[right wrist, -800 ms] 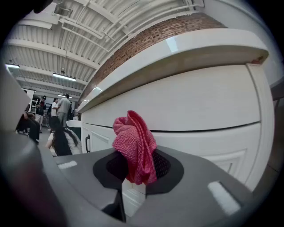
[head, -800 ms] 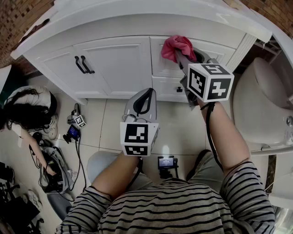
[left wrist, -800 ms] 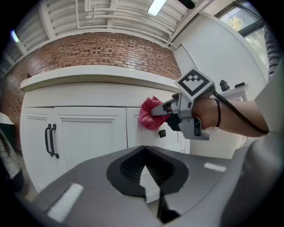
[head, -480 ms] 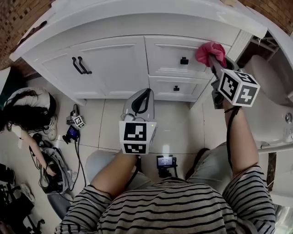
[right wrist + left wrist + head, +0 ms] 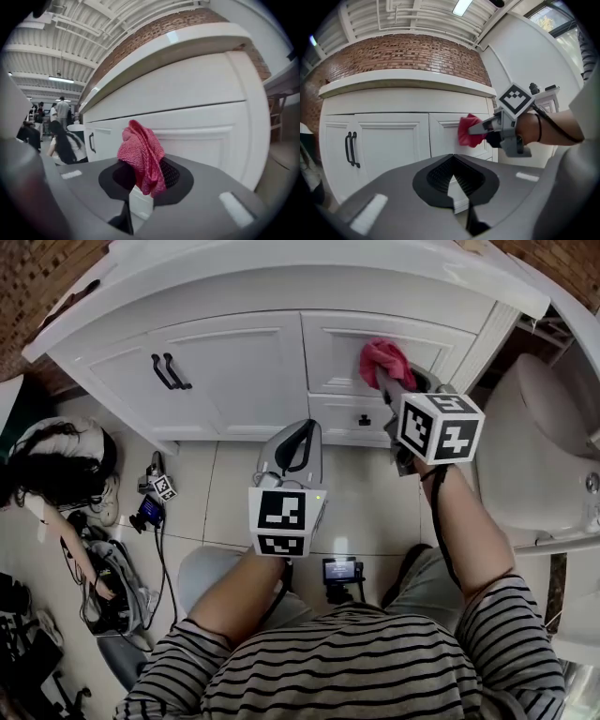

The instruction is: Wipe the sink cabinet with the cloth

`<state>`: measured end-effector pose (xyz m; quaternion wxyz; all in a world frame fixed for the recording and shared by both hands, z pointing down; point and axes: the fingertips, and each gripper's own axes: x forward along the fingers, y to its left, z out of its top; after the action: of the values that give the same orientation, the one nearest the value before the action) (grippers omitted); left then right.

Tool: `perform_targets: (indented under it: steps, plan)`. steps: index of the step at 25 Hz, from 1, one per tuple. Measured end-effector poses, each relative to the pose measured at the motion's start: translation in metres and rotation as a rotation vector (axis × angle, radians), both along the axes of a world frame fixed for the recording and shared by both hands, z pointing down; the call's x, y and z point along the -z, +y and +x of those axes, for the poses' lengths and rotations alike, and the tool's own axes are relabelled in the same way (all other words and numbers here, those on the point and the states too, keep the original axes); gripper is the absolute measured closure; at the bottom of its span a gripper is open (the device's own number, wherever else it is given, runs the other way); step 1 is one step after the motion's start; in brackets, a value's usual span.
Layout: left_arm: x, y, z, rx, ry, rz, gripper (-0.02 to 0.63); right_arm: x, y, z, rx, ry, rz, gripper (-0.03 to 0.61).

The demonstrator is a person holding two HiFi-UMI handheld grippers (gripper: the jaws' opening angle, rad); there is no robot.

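The white sink cabinet (image 5: 244, 371) fills the top of the head view, with two doors at left and two drawers at right. A bunched pink cloth (image 5: 385, 359) presses against the upper drawer front, and my right gripper (image 5: 392, 381) is shut on it. In the right gripper view the cloth (image 5: 142, 157) stands up between the jaws, before the drawer panel (image 5: 197, 136). My left gripper (image 5: 298, 439) hangs lower, off the cabinet, shut and holding nothing. The left gripper view shows the cloth (image 5: 468, 131) on the drawer and the right gripper (image 5: 487, 129).
Black door handles (image 5: 169, 372) sit at the cabinet's left. A black drawer knob (image 5: 364, 420) shows on the lower drawer. A white toilet (image 5: 534, 456) stands to the right. Bags and cables (image 5: 103, 559) lie on the tiled floor at left. People (image 5: 56, 136) are far off.
My right gripper has swept the cloth left along the upper drawer, after swinging out to its right end. The left gripper has stayed put.
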<state>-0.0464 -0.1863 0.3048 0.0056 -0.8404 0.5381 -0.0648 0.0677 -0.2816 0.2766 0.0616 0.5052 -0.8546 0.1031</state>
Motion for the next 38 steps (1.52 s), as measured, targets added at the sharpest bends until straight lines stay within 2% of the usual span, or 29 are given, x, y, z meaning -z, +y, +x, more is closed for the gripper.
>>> perform_targets:
  steps: [3, 6, 8, 12, 16, 27, 33, 38]
  plan:
    - [-0.001, 0.001, -0.004, 0.005, 0.008, -0.006, 0.612, -0.023, -0.012, -0.068, 0.11, 0.041, -0.035, 0.505]
    - [0.0, -0.001, -0.01, 0.019, 0.007, -0.007, 0.612, -0.03, -0.022, -0.089, 0.127, 0.062, -0.043, 0.506]
    - [0.002, -0.002, -0.013, 0.019, 0.014, -0.005, 0.612, -0.031, -0.021, -0.08, 0.119, 0.07, -0.046, 0.508]
    - [0.005, 0.0, -0.01, 0.003, 0.027, 0.0, 0.612, -0.045, -0.016, -0.031, 0.044, 0.074, -0.094, 0.512]
    - [0.001, 0.0, -0.004, -0.009, 0.008, -0.001, 0.612, -0.052, -0.009, 0.001, 0.028, 0.087, -0.101, 0.511]
    - [-0.022, -0.003, 0.001, 0.001, -0.049, -0.042, 0.612, -0.05, -0.008, 0.026, 0.019, 0.092, -0.103, 0.511]
    - [-0.018, -0.003, -0.001, 0.01, -0.045, -0.031, 0.612, -0.047, -0.013, 0.05, -0.056, 0.061, -0.108, 0.511]
    - [-0.016, -0.002, 0.0, 0.0, -0.046, -0.028, 0.612, -0.042, -0.027, 0.05, -0.095, 0.076, -0.107, 0.512]
